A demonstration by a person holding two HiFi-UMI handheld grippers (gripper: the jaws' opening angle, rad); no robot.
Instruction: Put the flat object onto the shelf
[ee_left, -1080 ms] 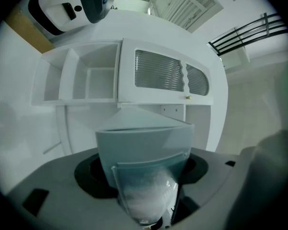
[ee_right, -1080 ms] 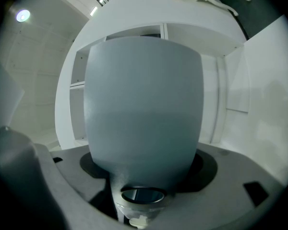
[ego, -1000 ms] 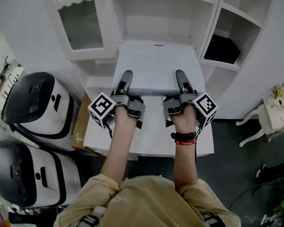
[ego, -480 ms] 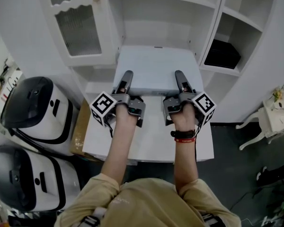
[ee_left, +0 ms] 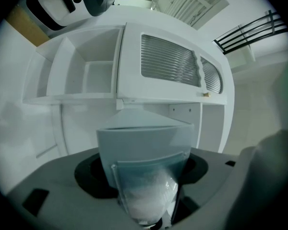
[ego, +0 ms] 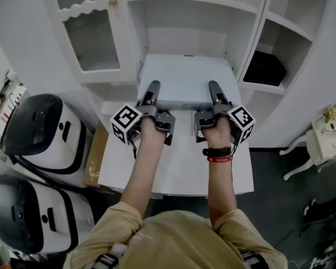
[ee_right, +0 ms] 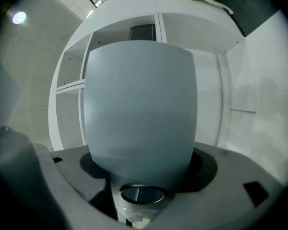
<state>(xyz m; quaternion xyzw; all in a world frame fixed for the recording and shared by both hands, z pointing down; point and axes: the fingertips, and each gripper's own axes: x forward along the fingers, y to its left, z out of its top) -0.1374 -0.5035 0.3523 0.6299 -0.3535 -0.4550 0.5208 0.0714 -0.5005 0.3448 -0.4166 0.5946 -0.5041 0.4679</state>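
The flat object (ego: 185, 78) is a pale grey, slab-like box held level between both grippers. My left gripper (ego: 152, 89) is shut on its near left edge, my right gripper (ego: 215, 89) on its near right edge. Its far edge reaches the mouth of the white shelf unit's middle compartment (ego: 185, 35). In the left gripper view the flat object (ee_left: 144, 143) fills the space between the jaws, with the shelf unit behind it. The right gripper view shows the flat object's (ee_right: 139, 104) broad face, which hides most of the open shelf.
A white table (ego: 179, 170) lies under my arms. A ribbed-glass cabinet door (ego: 87, 32) stands at the left. A black item (ego: 263, 67) sits in the right compartment. Two white-and-black machines (ego: 39, 128) and a cardboard box (ego: 95, 156) stand left; white furniture (ego: 325, 136) stands right.
Both grippers and the flat object have moved a little forward toward the middle compartment. The grip on it is unchanged.
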